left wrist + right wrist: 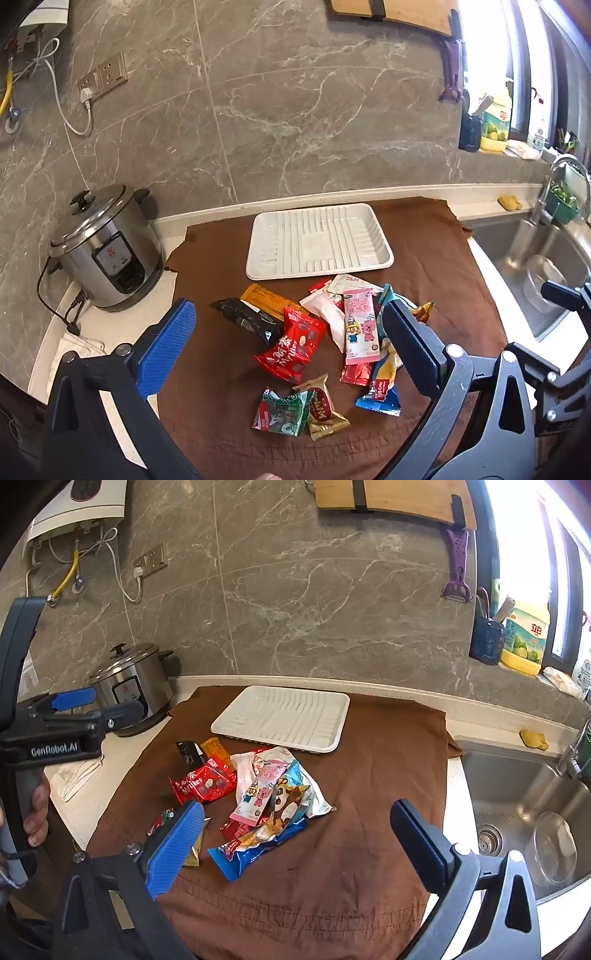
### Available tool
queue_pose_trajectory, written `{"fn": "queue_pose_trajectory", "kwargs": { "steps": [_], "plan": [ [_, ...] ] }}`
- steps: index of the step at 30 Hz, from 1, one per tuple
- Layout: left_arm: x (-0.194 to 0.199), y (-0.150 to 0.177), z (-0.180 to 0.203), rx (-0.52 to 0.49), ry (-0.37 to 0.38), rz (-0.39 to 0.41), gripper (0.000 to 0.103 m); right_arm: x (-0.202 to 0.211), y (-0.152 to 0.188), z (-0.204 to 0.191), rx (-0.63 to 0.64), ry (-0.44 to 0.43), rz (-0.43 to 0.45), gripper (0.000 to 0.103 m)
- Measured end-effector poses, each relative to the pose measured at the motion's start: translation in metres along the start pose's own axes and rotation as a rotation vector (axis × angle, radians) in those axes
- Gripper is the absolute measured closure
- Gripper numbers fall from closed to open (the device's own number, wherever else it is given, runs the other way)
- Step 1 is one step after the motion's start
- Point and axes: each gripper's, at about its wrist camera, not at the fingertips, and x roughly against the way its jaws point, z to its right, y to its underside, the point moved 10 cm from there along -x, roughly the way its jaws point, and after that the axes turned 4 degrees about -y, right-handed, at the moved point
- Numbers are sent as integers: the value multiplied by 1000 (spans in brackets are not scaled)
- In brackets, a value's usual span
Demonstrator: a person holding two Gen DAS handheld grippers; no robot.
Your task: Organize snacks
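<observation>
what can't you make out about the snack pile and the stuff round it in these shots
- Green crinkly snack packet: right wrist view, mostly behind the right claw's blue pad.
- Blue foil wafer packet: left wrist view, top covered by the left claw's dark pad.
- Lower packets in the heap: buried under the pink cartoon sachet, both views.
- Window side: washed out by glare, both views.

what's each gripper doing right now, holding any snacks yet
Left gripper: open, holding nothing, above the snack pile.
Right gripper: open, holding nothing, above the brown cloth.
</observation>
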Motion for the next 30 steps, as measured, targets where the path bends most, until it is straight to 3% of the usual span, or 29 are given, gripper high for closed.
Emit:
{"fn": "queue_pose_trajectory", "kwargs": {
  "steps": [12, 20, 30],
  "plan": [
    [-16, 14, 3, 18, 47, -62, 0, -11, -11, -11, 8, -1, -18, 0],
    [-44, 54, 17, 6, 81, -176, 0, -28, 4, -13, 6, -2, -74, 0],
    [-53, 69, 27, -12, 82, -197, 0, -36, 8, -12, 1, -4, -97, 0]
  ]
}}
